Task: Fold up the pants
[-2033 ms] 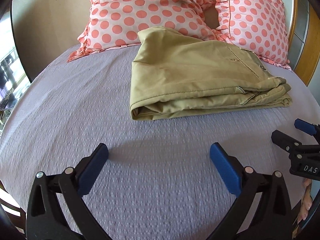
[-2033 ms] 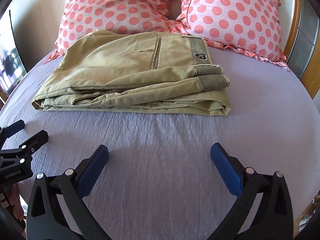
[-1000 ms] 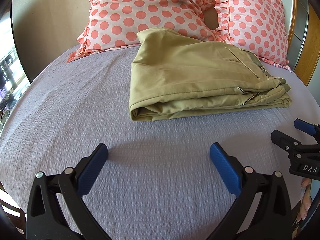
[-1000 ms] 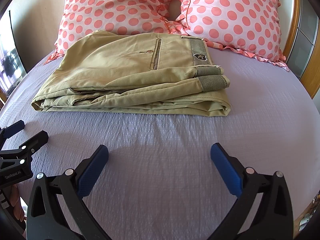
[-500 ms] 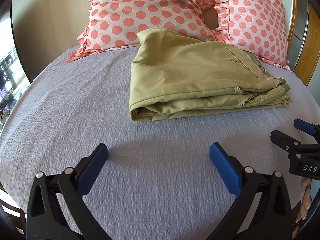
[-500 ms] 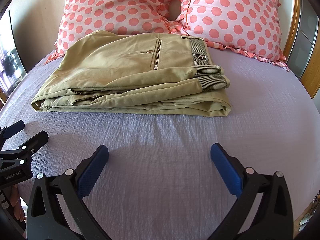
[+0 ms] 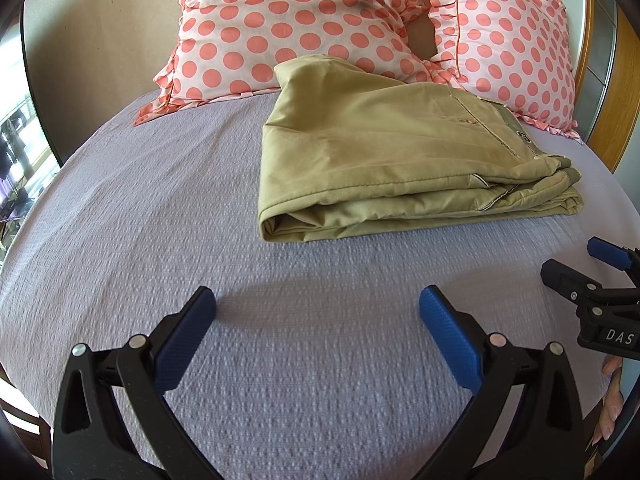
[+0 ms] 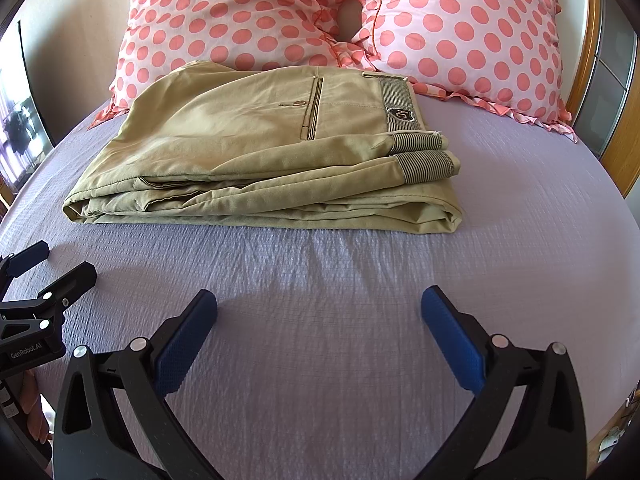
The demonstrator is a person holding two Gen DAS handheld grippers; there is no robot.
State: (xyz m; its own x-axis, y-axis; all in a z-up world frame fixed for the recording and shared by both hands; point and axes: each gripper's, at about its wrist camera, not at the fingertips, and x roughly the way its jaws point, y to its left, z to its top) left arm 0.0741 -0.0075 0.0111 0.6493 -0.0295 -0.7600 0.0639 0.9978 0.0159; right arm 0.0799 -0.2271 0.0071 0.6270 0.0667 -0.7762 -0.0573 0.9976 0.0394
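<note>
Khaki pants (image 7: 384,160) lie folded into a flat rectangular stack on the lilac bedspread (image 7: 160,240), just in front of the pillows. They also show in the right wrist view (image 8: 264,152), waistband with striped lining to the right. My left gripper (image 7: 318,312) is open and empty, hovering over bare bedspread short of the pants' left end. My right gripper (image 8: 320,312) is open and empty, short of the pants' near edge. Each gripper shows at the edge of the other's view: the right one (image 7: 580,268), the left one (image 8: 48,268).
Two white pillows with coral dots (image 8: 248,12) (image 8: 472,24) lean against the headboard behind the pants. A wooden bed frame (image 8: 612,140) runs along the right side. A wall (image 7: 88,40) stands at the back left.
</note>
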